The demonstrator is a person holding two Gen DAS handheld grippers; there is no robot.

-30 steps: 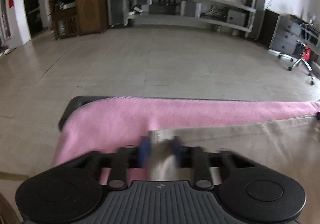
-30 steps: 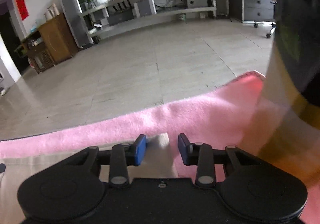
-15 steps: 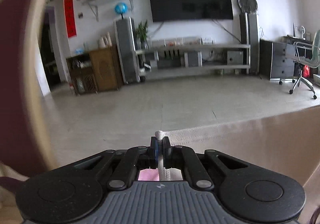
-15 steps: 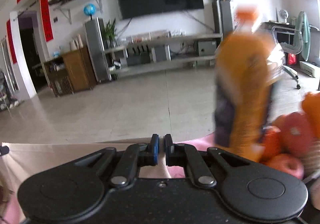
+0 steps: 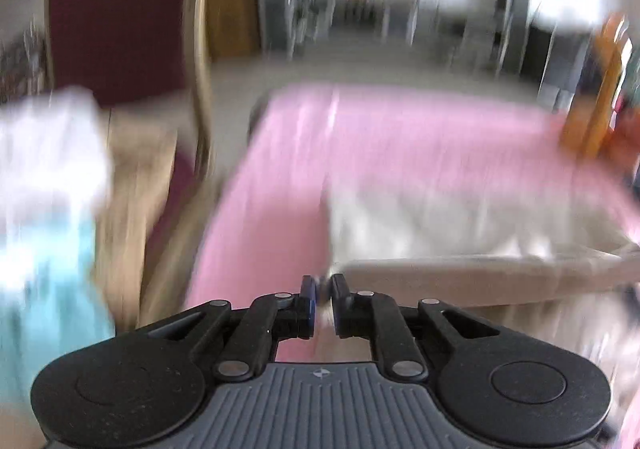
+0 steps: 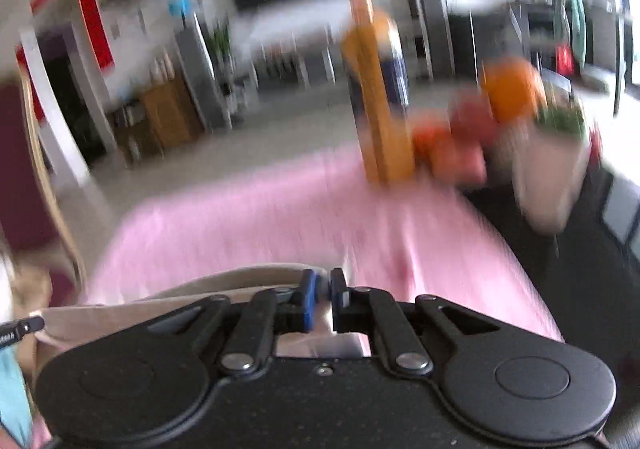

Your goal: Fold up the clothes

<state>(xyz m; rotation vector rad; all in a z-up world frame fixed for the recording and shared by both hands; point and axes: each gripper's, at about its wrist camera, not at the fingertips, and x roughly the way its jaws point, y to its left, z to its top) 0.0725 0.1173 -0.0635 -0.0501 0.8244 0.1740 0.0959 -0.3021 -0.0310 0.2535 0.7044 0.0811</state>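
A pink cloth (image 5: 400, 153) covers the bench, blurred in both views. At its far right corner an orange bottle (image 6: 380, 89) stands upright, and just right of it sit red and orange fruits (image 6: 480, 125) and a pale pot (image 6: 548, 177) with greenery. Left of the bench stands a dark red chair (image 5: 120, 17) with a gilt frame. White and light blue cloths (image 5: 44, 185) are piled on its seat.

Both wrist views close, angled down, sharing pink cloth (image 5: 400, 145)
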